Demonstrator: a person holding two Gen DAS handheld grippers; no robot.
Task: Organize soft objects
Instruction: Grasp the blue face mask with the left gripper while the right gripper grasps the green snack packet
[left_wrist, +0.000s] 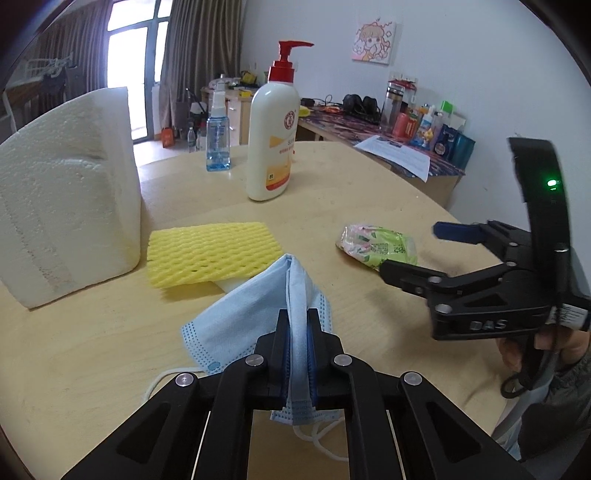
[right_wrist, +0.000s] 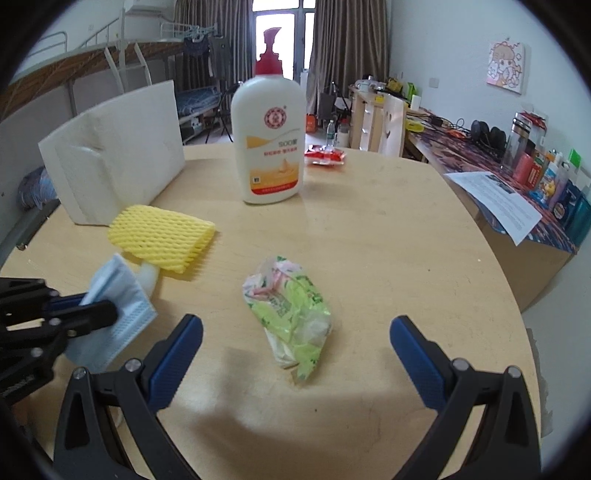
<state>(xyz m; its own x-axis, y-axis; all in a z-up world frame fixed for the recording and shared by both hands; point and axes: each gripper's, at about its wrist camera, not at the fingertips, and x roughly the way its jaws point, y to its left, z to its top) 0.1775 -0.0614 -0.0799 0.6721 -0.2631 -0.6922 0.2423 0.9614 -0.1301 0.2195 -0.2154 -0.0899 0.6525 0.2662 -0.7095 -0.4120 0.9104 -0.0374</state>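
My left gripper (left_wrist: 297, 321) is shut on a light blue face mask (left_wrist: 240, 317), pinching a fold of it just above the round wooden table (left_wrist: 351, 184); the mask also shows in the right wrist view (right_wrist: 122, 295). A yellow foam net sleeve (left_wrist: 210, 251) lies just beyond it, also in the right wrist view (right_wrist: 162, 232). A green and pink tissue pack (right_wrist: 291, 314) lies mid-table, also in the left wrist view (left_wrist: 376, 245). My right gripper (right_wrist: 295, 332) is open, its jaws either side of the pack's near end and empty; the left wrist view shows it too (left_wrist: 410, 247).
A large white foam block (left_wrist: 66, 206) stands at the table's left. A white lotion pump bottle (right_wrist: 271, 140) and a blue spray bottle (left_wrist: 218, 136) stand farther back. A red packet (right_wrist: 325, 155) lies behind the lotion. A cluttered side desk (right_wrist: 517, 184) is on the right.
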